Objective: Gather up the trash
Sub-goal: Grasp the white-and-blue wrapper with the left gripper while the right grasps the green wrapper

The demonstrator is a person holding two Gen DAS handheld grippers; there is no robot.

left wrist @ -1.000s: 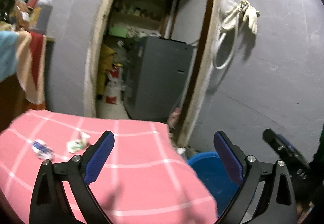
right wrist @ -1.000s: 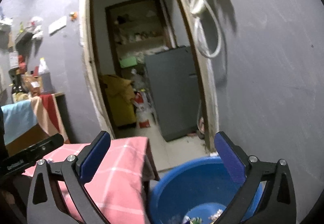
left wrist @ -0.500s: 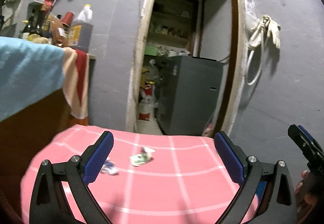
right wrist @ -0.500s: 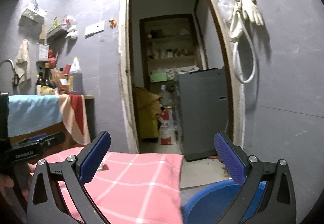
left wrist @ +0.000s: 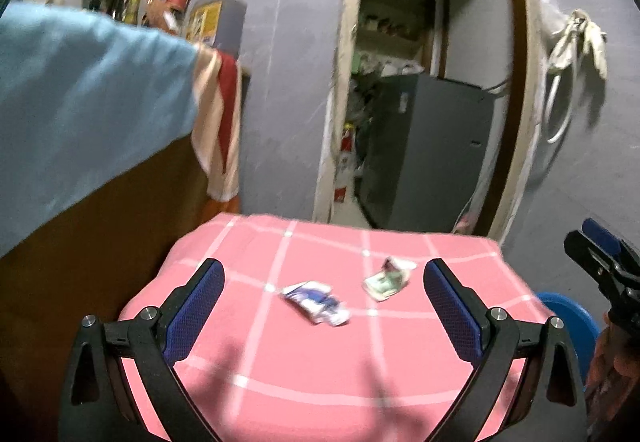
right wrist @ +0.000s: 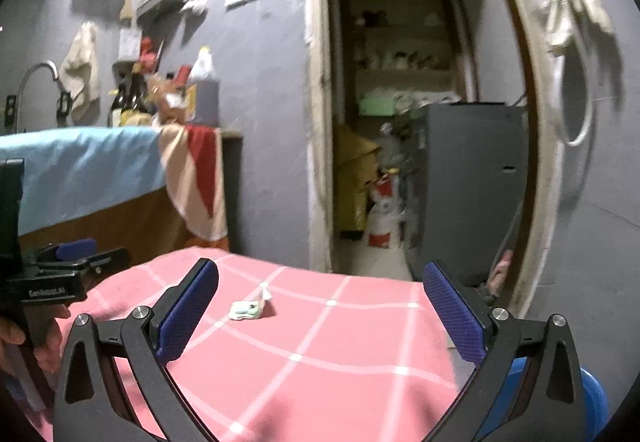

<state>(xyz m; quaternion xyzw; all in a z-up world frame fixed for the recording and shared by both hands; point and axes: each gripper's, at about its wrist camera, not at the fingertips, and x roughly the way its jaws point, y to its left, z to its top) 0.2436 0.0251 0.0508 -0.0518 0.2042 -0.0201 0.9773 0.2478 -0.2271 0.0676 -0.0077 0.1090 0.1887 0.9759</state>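
Observation:
Two scraps of trash lie on the pink checked tablecloth (left wrist: pixel 320 362): a blue-and-white wrapper (left wrist: pixel 316 300) and a crumpled green-and-white wrapper (left wrist: pixel 386 278). My left gripper (left wrist: pixel 322 302) is open above the cloth, the blue wrapper between and beyond its fingertips. In the right wrist view only the green wrapper (right wrist: pixel 250 308) shows on the cloth (right wrist: pixel 340 362), ahead of my open, empty right gripper (right wrist: pixel 320 306). The right gripper (left wrist: pixel 604 262) appears at the right edge of the left wrist view, and the left gripper (right wrist: pixel 76 262) at the left edge of the right wrist view.
A blue plastic basin (left wrist: pixel 568 316) sits on the floor at the table's right side (right wrist: pixel 588 402). A counter draped in blue cloth (left wrist: pixel 80 102) with bottles stands to the left. Beyond the table is a doorway with a grey cabinet (left wrist: pixel 432 154); gloves (left wrist: pixel 576 38) hang on the wall.
Both views have swung left from the blue basin toward the table. The two wrappers now lie nearer and more central before the left gripper. Both grippers have stayed open.

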